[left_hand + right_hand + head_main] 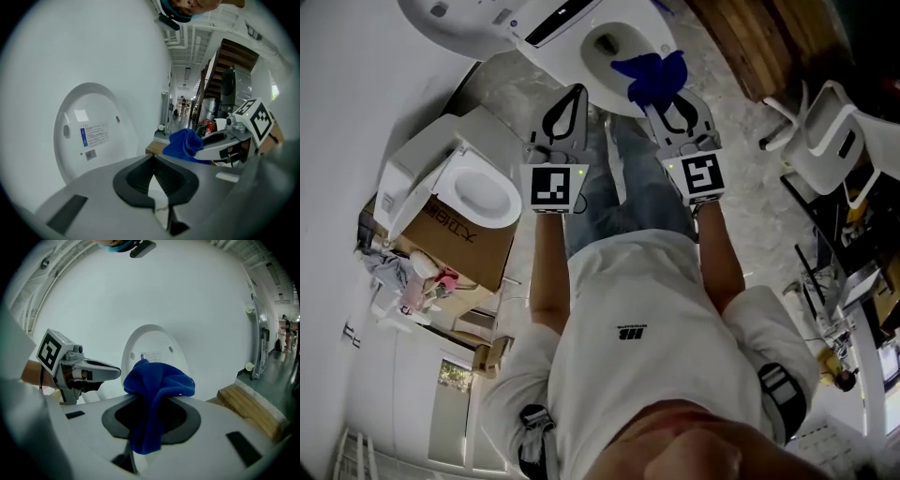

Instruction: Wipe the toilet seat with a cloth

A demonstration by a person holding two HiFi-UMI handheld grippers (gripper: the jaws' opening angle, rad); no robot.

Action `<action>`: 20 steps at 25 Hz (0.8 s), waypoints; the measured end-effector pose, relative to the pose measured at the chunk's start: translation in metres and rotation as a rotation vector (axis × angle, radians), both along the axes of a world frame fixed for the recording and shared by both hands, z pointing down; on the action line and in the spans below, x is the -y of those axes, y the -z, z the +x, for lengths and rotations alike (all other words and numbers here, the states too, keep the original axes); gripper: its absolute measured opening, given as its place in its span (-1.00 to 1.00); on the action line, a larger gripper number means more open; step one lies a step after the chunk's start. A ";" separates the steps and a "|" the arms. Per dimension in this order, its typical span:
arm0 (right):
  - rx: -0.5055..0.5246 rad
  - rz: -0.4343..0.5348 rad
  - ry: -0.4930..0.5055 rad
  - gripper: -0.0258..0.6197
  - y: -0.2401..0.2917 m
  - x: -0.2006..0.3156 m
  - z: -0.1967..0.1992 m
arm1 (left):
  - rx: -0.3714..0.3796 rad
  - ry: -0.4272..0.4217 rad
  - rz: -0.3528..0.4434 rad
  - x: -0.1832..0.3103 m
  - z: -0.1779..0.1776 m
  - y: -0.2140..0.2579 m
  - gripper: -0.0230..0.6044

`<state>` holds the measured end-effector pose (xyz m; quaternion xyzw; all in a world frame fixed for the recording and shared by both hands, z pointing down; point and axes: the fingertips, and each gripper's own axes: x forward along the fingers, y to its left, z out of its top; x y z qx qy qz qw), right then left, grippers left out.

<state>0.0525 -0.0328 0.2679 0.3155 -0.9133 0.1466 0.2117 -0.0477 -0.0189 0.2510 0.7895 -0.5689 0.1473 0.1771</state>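
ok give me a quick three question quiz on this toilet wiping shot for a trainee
1. Which gripper holds the blue cloth?
2. True or false: the left gripper has its jaws apart.
3. The toilet lid is: A raised, B shut down, C taken off.

Key: 1 the right gripper; 2 false, its jaws are together on nothing; 3 A.

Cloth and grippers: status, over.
Right gripper shut on cloth. Left gripper shut, empty. Cloth held over toilet seat, contact unclear. Nothing in the way.
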 end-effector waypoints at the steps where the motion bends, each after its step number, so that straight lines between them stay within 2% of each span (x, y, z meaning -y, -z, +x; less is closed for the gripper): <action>1: -0.004 -0.003 -0.001 -0.63 -0.007 0.001 -0.002 | -0.010 0.008 -0.003 0.001 -0.003 -0.006 -0.90; 10: -0.047 -0.038 -0.028 -0.63 -0.069 0.011 -0.026 | -0.026 -0.031 -0.067 0.008 -0.025 -0.081 -0.90; 20: -0.091 -0.139 -0.059 -0.63 -0.155 0.007 -0.048 | -0.062 -0.049 -0.162 0.002 -0.036 -0.162 -0.90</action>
